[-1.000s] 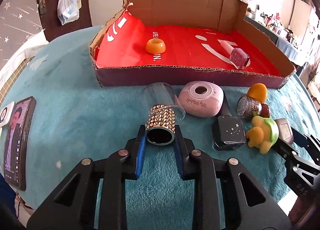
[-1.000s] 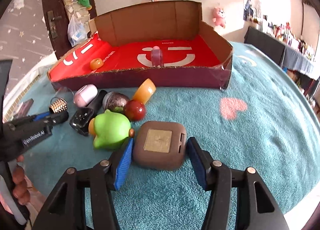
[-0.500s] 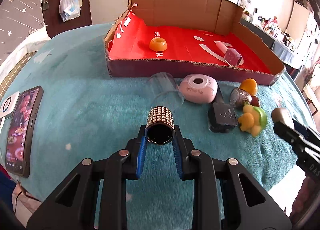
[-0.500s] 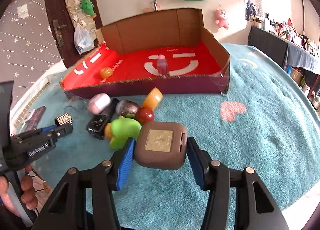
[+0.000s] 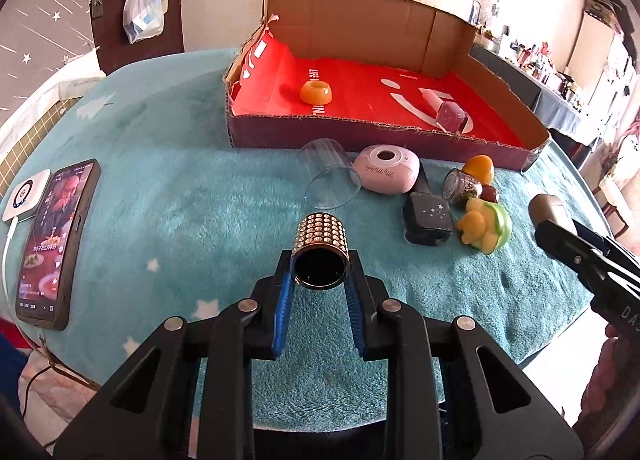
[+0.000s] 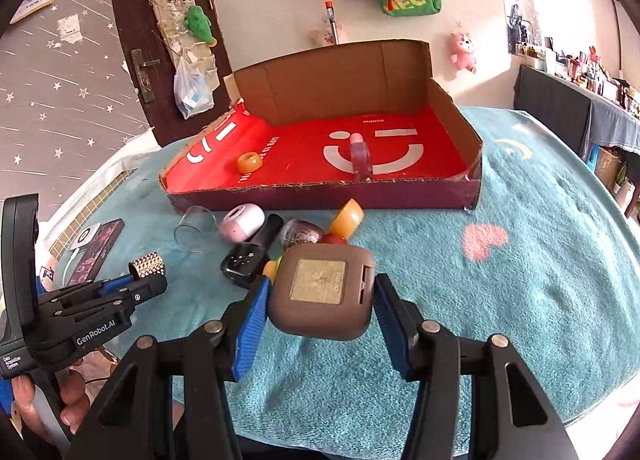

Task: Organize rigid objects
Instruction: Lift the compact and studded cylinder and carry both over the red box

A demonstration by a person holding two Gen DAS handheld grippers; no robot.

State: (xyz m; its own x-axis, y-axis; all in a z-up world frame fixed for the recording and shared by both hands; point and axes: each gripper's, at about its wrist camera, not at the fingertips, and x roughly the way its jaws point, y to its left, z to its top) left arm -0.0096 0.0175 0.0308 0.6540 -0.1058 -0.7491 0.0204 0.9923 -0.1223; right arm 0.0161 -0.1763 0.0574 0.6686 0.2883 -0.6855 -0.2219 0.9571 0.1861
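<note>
My left gripper (image 5: 320, 280) is shut on a studded gold cylinder (image 5: 320, 248) and holds it above the teal cloth. My right gripper (image 6: 318, 292) is shut on a brown square case (image 6: 322, 294), lifted above the cloth. A cardboard box with a red lining (image 5: 400, 132) stands behind; it holds an orange ring (image 5: 317, 92) and a pink bottle (image 5: 450, 114). In front of the box lie a clear cup (image 5: 328, 180), a pink oval case (image 5: 386, 174), a black case (image 5: 428, 218), a green-yellow toy (image 5: 486, 226), a glitter jar (image 5: 460, 186) and an orange piece (image 5: 478, 168).
A phone (image 5: 52, 240) and a white charger (image 5: 26, 196) lie at the table's left edge. The right gripper with the brown case (image 5: 546, 208) shows at the right of the left wrist view. The table's front edge is close below both grippers.
Both grippers have risen and pulled back from the table, each carrying its object. The brown case has left the cloth; the studded cylinder has moved away from the clear cup.
</note>
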